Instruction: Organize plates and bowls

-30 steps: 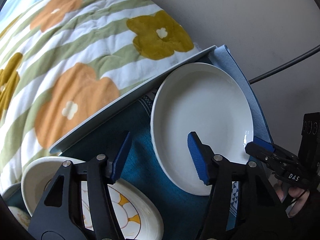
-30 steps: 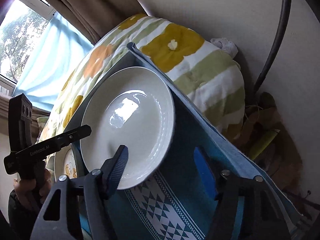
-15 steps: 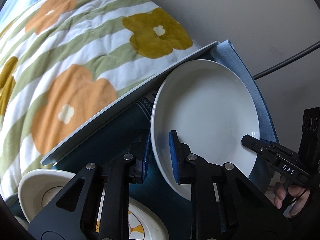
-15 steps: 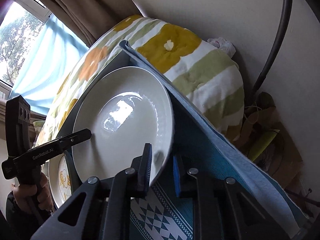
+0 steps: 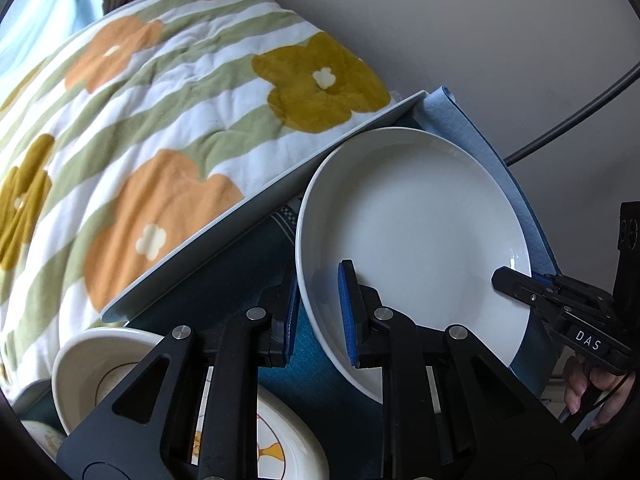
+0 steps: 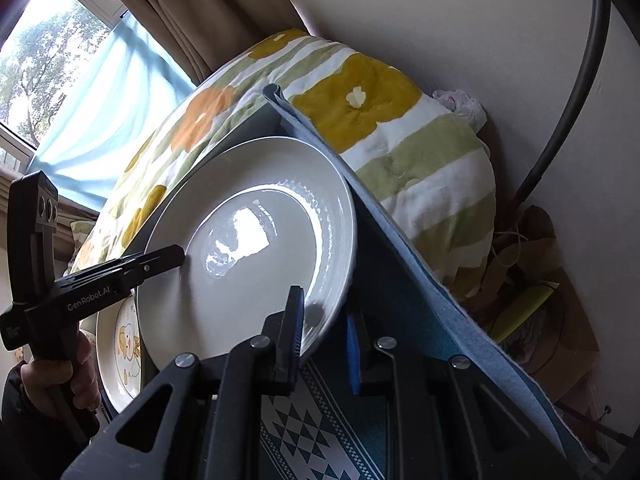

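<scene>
A large plain white plate (image 5: 412,232) is held above the blue patterned cloth (image 5: 336,400). My left gripper (image 5: 318,312) is shut on its near-left rim. My right gripper (image 6: 322,334) is shut on the plate's (image 6: 256,240) opposite rim. The right gripper also shows at the right edge of the left wrist view (image 5: 520,284), and the left gripper at the left of the right wrist view (image 6: 180,256). A cream bowl (image 5: 92,368) and a plate with a yellow drawing (image 5: 288,452) lie below at the lower left.
A flowered quilt (image 5: 160,112) lies past the table's pale edge (image 5: 256,208). A light blue cloth edge (image 6: 384,240) runs along the table's far side. A black cable (image 6: 576,100) runs on the wall. A window with curtains (image 6: 80,80) is behind.
Both grippers went from open around the white plate's rim to shut on it, then lifted and tilted the plate a little.
</scene>
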Tool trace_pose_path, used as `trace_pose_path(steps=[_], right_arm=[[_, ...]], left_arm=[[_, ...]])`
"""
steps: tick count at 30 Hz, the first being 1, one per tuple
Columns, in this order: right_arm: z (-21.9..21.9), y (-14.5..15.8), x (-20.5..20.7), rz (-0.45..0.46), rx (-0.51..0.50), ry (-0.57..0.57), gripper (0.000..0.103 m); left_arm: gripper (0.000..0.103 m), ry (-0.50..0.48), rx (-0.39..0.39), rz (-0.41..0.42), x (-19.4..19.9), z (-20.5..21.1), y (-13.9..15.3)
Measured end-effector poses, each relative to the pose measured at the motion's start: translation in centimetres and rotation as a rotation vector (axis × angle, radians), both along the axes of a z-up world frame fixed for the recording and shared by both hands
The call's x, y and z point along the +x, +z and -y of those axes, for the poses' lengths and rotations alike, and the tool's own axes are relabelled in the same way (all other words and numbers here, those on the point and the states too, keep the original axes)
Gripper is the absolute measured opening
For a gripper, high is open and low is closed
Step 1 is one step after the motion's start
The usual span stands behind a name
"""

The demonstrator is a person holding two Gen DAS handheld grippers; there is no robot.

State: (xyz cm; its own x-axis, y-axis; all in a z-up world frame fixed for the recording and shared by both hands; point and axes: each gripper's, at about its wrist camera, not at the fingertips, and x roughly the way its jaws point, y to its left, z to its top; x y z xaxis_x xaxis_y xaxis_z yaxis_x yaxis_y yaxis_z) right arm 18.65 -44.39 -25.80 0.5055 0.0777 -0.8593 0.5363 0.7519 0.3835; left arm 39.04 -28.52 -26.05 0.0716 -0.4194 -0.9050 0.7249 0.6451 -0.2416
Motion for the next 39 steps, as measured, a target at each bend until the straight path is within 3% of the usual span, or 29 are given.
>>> trace_pose_path(steps=[6,12,23,31,39], right_arm=[[-0.6,1.7,-0.2,0.038,-0.043,0.060,0.017],[-1.6,5.3,-1.0,0.090,-0.078,0.154,0.017],[-7.1,11.8,-4.1,0.173,-0.098,0.438,0.017],[-13.6,12.2,-5.8,0.215,-0.062,0.679,0.017],[-19.0,8.5,-7.1,0.165,-0.025,0.837,0.017]], left_arm=[[0.017,0.047,-0.020,0.040,-1.3,-1.6,2.3],[0.016,0.137,-0.055,0.088,-4.0,-4.6,6.4],[0.017,0.374,-0.059,0.198,-13.1,-13.9,13.2],[0.017,0.610,-0.008,0.191,-20.1,-22.3,13.2],[0.017,0.748,0.046,0.138,-25.3,-29.3,9.4]])
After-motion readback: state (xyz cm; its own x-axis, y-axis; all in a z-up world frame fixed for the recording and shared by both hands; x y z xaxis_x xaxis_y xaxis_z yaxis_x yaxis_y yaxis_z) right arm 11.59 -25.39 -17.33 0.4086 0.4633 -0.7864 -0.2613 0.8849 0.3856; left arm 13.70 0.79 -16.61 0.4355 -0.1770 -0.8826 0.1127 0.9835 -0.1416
